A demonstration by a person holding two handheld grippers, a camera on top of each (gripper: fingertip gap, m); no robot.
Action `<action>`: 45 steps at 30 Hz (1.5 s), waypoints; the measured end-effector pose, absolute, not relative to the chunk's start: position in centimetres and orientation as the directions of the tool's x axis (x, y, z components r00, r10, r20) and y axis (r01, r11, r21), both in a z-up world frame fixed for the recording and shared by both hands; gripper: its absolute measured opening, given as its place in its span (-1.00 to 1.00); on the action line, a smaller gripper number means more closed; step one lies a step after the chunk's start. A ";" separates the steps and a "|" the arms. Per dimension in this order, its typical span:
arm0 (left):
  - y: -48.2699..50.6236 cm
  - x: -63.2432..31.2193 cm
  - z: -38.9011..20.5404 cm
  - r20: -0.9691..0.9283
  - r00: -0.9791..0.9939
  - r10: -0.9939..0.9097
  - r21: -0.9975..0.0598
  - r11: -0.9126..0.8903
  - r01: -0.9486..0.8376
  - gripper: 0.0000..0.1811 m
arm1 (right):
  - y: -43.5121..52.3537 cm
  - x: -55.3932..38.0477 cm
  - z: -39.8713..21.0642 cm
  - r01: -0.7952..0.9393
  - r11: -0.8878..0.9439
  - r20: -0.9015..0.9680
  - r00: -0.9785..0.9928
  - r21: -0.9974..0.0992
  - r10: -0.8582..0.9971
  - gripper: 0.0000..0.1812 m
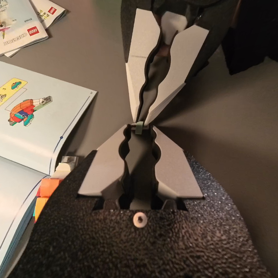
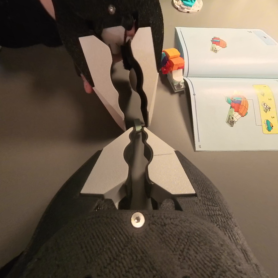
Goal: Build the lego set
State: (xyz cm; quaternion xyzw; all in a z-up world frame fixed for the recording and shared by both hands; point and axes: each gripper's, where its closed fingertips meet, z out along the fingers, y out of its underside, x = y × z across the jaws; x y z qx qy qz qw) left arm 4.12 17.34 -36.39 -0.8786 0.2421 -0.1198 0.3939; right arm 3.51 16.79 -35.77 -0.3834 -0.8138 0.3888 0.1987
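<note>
A small pale green Lego piece (image 1: 138, 129) hangs above the table between the two grippers, which meet tip to tip. My right gripper (image 2: 138, 129) is shut on this piece (image 2: 138, 126). It comes in from the top of the left wrist view (image 1: 142, 121). My left gripper (image 1: 139, 127) has its jaws a little apart, one on each side of the piece and wider than it. It comes in from the top of the right wrist view (image 2: 136, 125). The partly built model (image 2: 173, 63) has orange, red and white bricks on a pale green base. It stands on the table, and the left gripper body half hides it in the left wrist view (image 1: 49, 185).
An open instruction booklet (image 2: 233, 105) lies beside the model and also shows in the left wrist view (image 1: 37, 120). Two closed booklets (image 1: 22, 30) lie at the far left. A round white base with teal bricks (image 2: 188, 6) sits at the far edge. A person's finger (image 2: 88, 88) holds the left gripper. Left and right tips are no more than a few centimetres apart.
</note>
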 end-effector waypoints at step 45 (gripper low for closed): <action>18.4 4.4 -36.3 0.025 0.866 -0.500 -0.780 -0.552 -0.296 -0.68 | 21.9 4.5 -33.9 0.438 0.325 0.186 -0.331 -0.838 0.925 -0.93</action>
